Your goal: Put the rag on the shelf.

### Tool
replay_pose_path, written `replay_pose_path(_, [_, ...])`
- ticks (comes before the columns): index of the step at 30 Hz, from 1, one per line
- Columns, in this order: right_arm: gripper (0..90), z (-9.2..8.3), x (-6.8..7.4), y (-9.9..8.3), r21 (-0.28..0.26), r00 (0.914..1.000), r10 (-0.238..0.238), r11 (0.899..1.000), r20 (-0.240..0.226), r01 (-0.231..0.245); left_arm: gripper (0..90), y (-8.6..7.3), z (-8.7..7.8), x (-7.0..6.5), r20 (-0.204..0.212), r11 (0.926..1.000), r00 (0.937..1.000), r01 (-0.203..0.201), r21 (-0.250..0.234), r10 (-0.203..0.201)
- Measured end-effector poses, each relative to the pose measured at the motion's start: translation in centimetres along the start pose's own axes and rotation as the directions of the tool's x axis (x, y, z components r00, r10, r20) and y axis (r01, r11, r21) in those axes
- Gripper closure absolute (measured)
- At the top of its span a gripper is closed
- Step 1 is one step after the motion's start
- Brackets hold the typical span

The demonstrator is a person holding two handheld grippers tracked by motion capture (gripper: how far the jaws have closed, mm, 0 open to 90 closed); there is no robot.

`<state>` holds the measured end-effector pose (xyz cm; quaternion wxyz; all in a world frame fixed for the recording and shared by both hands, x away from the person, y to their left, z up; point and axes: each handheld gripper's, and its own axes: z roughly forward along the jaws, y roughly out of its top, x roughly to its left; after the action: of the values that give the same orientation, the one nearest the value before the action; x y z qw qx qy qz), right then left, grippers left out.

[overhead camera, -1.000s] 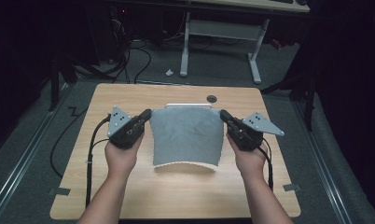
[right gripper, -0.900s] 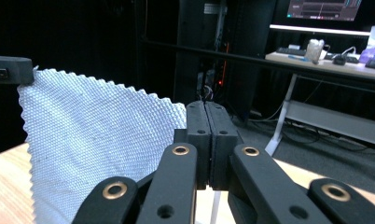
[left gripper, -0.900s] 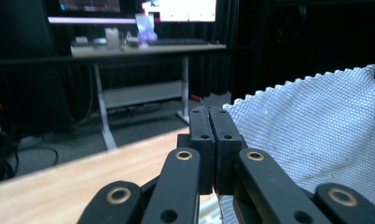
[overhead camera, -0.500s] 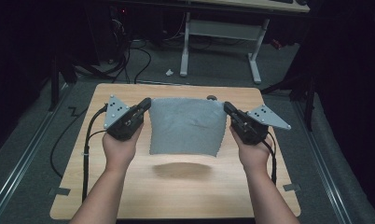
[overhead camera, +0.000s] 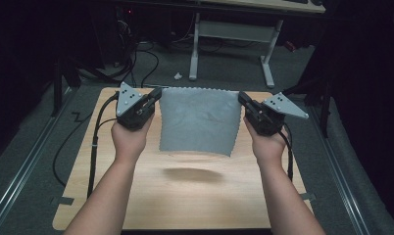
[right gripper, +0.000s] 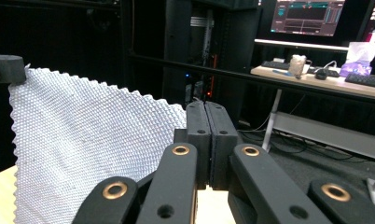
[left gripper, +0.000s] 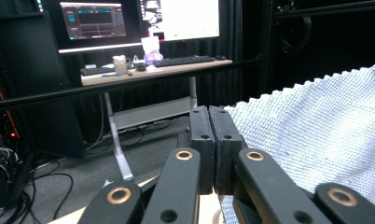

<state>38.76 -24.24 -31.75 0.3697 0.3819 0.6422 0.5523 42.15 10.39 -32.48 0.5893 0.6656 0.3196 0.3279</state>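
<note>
A grey cloth (overhead camera: pixel 197 121) with a zigzag-cut edge hangs stretched in the air above the wooden table (overhead camera: pixel 185 196). My left gripper (overhead camera: pixel 158 94) is shut on its upper left corner and my right gripper (overhead camera: pixel 241 97) is shut on its upper right corner. The cloth's lower edge hangs free, clear of the table, with its shadow below. In the left gripper view the jaws press together at the left gripper (left gripper: pixel 213 116) with the cloth (left gripper: pixel 316 130) spreading to the right. In the right gripper view the right gripper (right gripper: pixel 205 112) pinches the cloth (right gripper: pixel 83 149), which spreads to the left.
The table is bare wood with rounded corners. Black cables (overhead camera: pixel 94 142) trail from the left gripper over the table's left edge to the floor. Beyond the table stands a white-legged desk (overhead camera: pixel 229 44); monitors (left gripper: pixel 139 18) and a keyboard (left gripper: pixel 183 60) sit on it.
Both hands have lifted the cloth off the table and pulled its top edge taut. It lay partly on the wood before and now hangs free.
</note>
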Motion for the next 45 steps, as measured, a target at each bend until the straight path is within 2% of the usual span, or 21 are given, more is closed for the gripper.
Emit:
replay_pose_path(5, [90.0,1.1,-0.9,0.5,-0.01,0.9999,0.004,1.0,0.016,-0.003,89.0,0.2,1.1,0.3,-0.011,0.9999,0.9999,0.005,-0.012,-0.005])
replay_pose_path(7, [90.0,1.7,-1.4,0.7,-0.01,0.9996,0.019,1.0,0.023,-0.018,89.0,0.6,1.6,0.7,-0.015,0.9998,0.9999,0.008,-0.016,-0.009])
replay_pose_path(9, [90.0,2.6,-2.1,1.0,-0.003,0.9994,0.016,1.0,0.031,-0.016,89.0,1.0,2.5,0.9,-0.025,0.9997,0.9995,-0.02,-0.015,0.019])
replay_pose_path(10, [90.0,2.9,-2.2,1.0,0.0,0.9994,0.01,1.0,0.034,-0.01,89.0,1.0,2.7,1.0,-0.03,0.9995,0.9991,-0.03,-0.012,0.03])
replay_pose_path(12, [90.0,3.5,-2.5,1.0,0.0,0.9991,0.026,1.0,0.034,-0.026,88.9,1.0,3.4,1.4,-0.046,0.9989,0.9979,-0.046,0.0,0.046])
replay_pose_path(15, [90.0,4.7,-2.7,1.0,0.019,0.9992,0.018,1.0,0.035,-0.019,89.0,0.8,4.2,2.1,-0.063,0.9993,0.9974,-0.035,0.012,0.036])
replay_pose_path(18, [90.0,5.9,-2.8,0.8,0.03,0.9993,0.008,1.0,0.035,-0.01,89.0,0.4,5.1,2.6,-0.084,0.9984,0.9953,-0.045,0.033,0.048])
replay_pose_path(21, [90.0,7.3,-3.0,0.7,0.067,0.9989,-0.002,0.998,0.048,-0.001,89.0,-0.2,6.0,3.3,-0.086,0.9973,0.9956,-0.031,0.067,0.037])
replay_pose_path(24, [90.0,8.4,-3.3,0.3,0.097,0.9981,-0.023,0.995,0.057,0.018,89.0,-1.1,7.0,3.6,-0.088,0.994,0.9953,-0.032,0.105,0.041])
replay_pose_path(26, [90.0,9.0,-3.6,-0.1,0.112,0.9983,-0.014,0.994,0.056,0.007,88.9,-1.9,7.7,3.8,-0.083,0.9895,0.9957,-0.03,0.142,0.042])
replay_pose_path(30, [90.0,10.4,-4.0,-1.8,0.174,0.9985,-0.014,0.985,0.053,0.005,88.9,-4.3,8.6,4.3,-0.072,0.9792,0.9974,0.027,0.201,-0.013])
replay_pose_path(32, [90.0,10.7,-4.0,-2.8,0.199,0.9994,-0.008,0.98,0.034,0.001,89.0,-5.5,8.8,4.3,-0.063,0.972,0.9978,0.034,0.233,-0.02])
replay_pose_path(33, [90.0,10.9,-4.0,-3.5,0.22,0.9994,-0.018,0.975,0.031,0.011,89.0,-6.0,8.8,4.2,-0.06,0.9712,0.9981,0.028,0.236,-0.014])
replay_pose_path(39, [90.0,11.1,-4.1,-6.7,0.273,0.9998,0.005,0.962,0.018,-0.01,89.0,-9.1,8.6,3.7,-0.03,0.9574,0.9986,0.05,0.284,-0.043])
replay_pose_path(45, [90.0,10.8,-4.0,-9.2,0.297,0.9992,0.036,0.954,0.015,-0.039,89.0,-10.8,8.2,2.9,-0.001,0.9468,0.9988,0.047,0.318,-0.049])
